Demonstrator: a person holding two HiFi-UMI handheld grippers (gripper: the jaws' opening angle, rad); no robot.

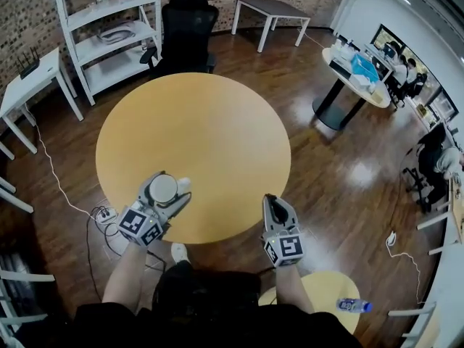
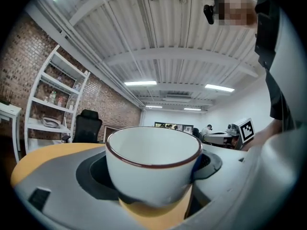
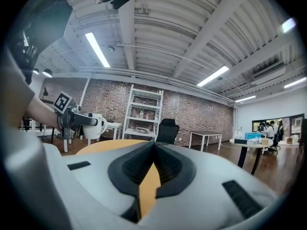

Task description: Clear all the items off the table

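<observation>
Left gripper [image 1: 172, 193] holds a cup [image 2: 152, 166] in wide jaws at the table [image 1: 196, 122] edge. Right gripper [image 1: 271, 201] has its jaws pressed together, empty. A chair [image 1: 187, 27] stands beyond (shelf [image 1: 109, 31] beside it).

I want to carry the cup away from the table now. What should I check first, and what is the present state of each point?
1. The cup sits between the jaws of the left gripper and is gripped: ok.
2. The cup is upright: ok.
3. The cup looks empty inside in the head view: ok.
4. The cup is lifted off the table: cannot tell.
5. The right gripper is shut and holds nothing: ok.
6. No other item shows on the table: ok.
</observation>
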